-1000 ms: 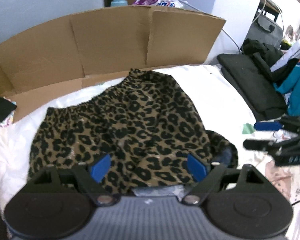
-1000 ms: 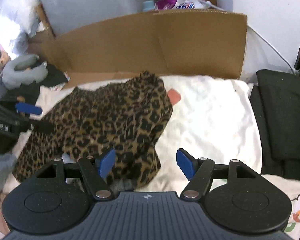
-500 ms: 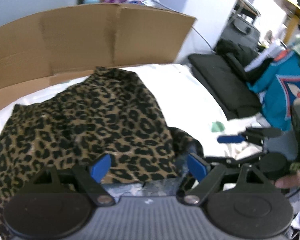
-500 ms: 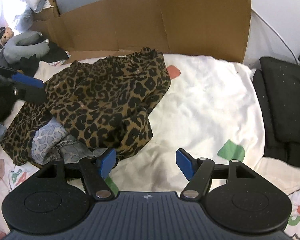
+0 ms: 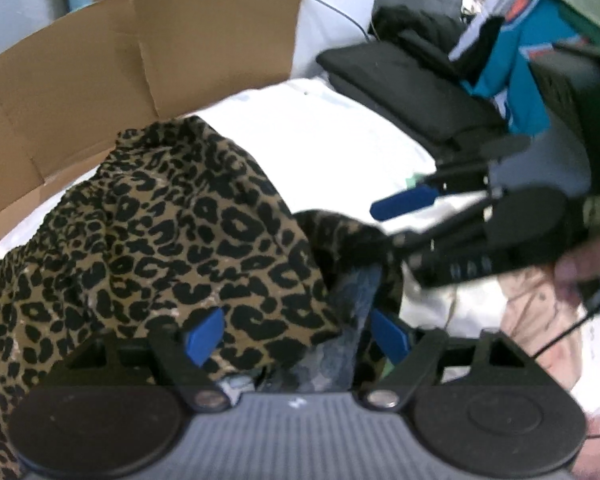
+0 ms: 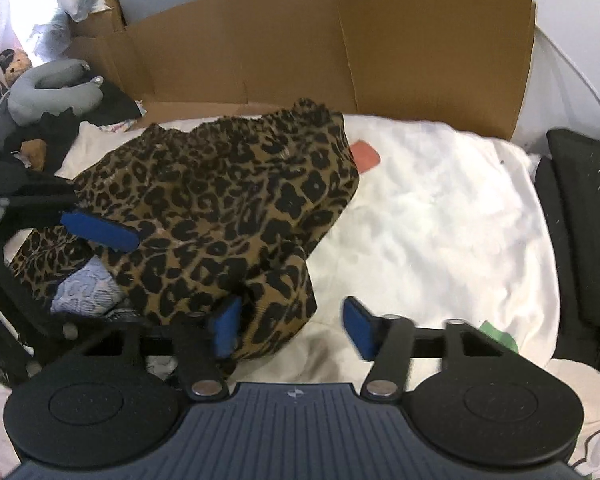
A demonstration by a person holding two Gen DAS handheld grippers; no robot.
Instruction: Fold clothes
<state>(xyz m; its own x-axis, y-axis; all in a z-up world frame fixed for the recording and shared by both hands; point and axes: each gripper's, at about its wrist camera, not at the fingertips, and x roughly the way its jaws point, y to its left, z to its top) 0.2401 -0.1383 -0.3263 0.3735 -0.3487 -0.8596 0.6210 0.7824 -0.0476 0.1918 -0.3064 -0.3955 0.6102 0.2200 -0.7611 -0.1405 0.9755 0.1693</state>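
A leopard-print garment (image 6: 236, 208) lies crumpled on the white sheet (image 6: 440, 216) of the bed, its gathered waistband toward the cardboard (image 6: 340, 44) at the far edge and its near hem bunched up, showing a pale grey-blue lining (image 6: 86, 290).

The right gripper (image 6: 290, 326) sits low at the garment's near right corner. Its jaws are closing, about half open, with a fold of the hem between them; the left pad touches cloth, the right pad is still clear over bare sheet, so nothing is gripped yet.

The left gripper (image 5: 296, 338) hangs over the near hem further left. Its jaws stand wide and are easing inward, with cloth and lining bunched between them but not pinched.

The step in hand looks like taking the two near corners. To do it well, each gripper should catch both layers of the hem, not just the top fold or the sheet beneath. Then both should lift and pull apart evenly to flatten the cloth before folding it toward the waistband.
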